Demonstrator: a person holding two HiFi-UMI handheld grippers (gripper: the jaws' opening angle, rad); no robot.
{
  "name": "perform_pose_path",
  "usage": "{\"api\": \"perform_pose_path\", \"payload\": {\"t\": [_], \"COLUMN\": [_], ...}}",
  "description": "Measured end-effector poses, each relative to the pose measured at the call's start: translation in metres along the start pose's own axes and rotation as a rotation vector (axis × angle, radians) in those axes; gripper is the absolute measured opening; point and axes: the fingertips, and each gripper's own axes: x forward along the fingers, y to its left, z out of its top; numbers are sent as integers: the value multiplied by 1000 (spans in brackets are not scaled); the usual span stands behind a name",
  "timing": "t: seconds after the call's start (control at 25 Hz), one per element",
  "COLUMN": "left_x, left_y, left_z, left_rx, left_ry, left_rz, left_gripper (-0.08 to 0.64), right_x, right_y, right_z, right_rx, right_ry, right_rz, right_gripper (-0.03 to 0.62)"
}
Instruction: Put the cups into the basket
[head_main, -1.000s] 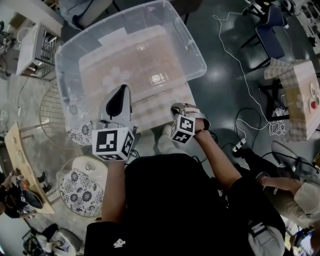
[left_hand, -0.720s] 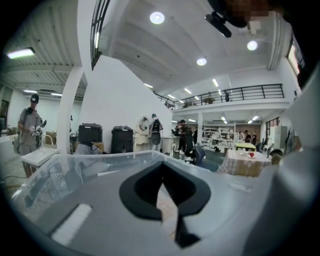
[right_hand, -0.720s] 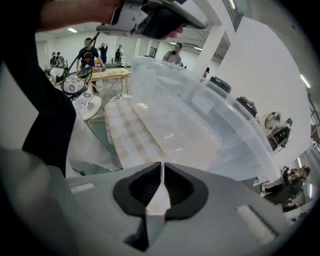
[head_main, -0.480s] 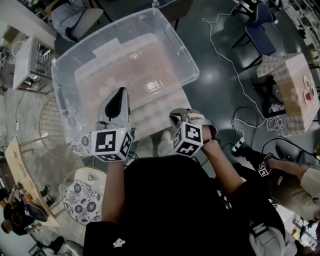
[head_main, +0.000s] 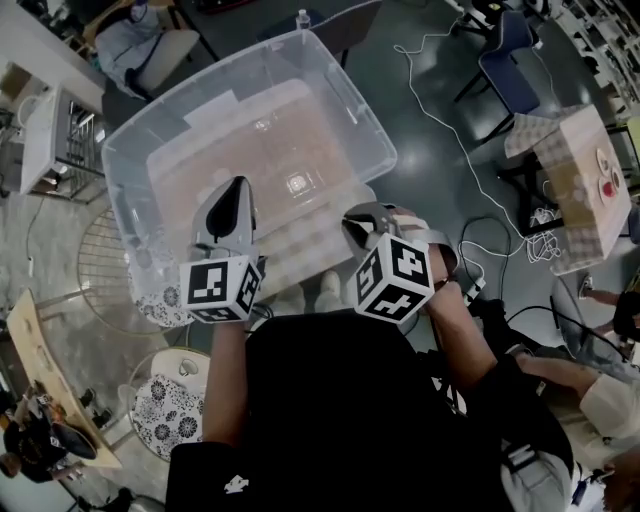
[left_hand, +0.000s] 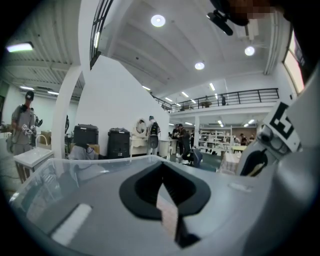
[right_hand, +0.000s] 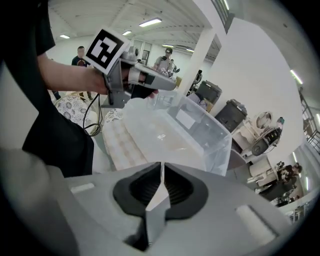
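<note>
A big clear plastic bin (head_main: 350, 95) stands on a pale quilted table top. My left gripper (head_main: 232, 186) hangs over the bin's near-left part, jaws shut with nothing between them. My right gripper (head_main: 353, 214) is at the bin's near-right edge, also shut and empty. In the left gripper view the shut jaws (left_hand: 162, 184) point over the bin's rim (left_hand: 75, 165) into the hall. In the right gripper view the shut jaws (right_hand: 161, 171) face the bin (right_hand: 190, 132), with the left gripper (right_hand: 150, 84) above it. Faint clear shapes (head_main: 140, 250) show in the bin's near-left corner; I cannot tell if they are cups.
A round wire basket (head_main: 100, 255) stands left of the table. Two blue-and-white patterned round things (head_main: 158, 292) (head_main: 165, 408) sit below it. Cables (head_main: 470, 150) run over the dark floor at the right, near a chair (head_main: 500, 50) and a checked table (head_main: 575, 180).
My right gripper has risen toward the head camera and shifted a little right, its marker cube looking larger. The left gripper has stayed over the bin. Both stay shut.
</note>
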Motion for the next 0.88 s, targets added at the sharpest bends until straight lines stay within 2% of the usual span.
{"api": "perform_pose_path", "payload": {"t": [0.28,0.6,0.88], "left_x": [-3,-15,-19], "left_y": [22,72,107], "left_z": [4,-2,-9], "left_rx": [0,-20,-55], "left_ry": [-5,5,8], "left_rz": [15,78,117], "left_gripper": [5,5,6], "right_x": [7,54,119], "right_y": [-32,-49,-61], "right_z": [48,97,123], "right_rx": [-52,-88,-94], "right_ry": [-54,-76,-65], "right_rz": [-40,-8,34], "right_gripper": [20,20,20]}}
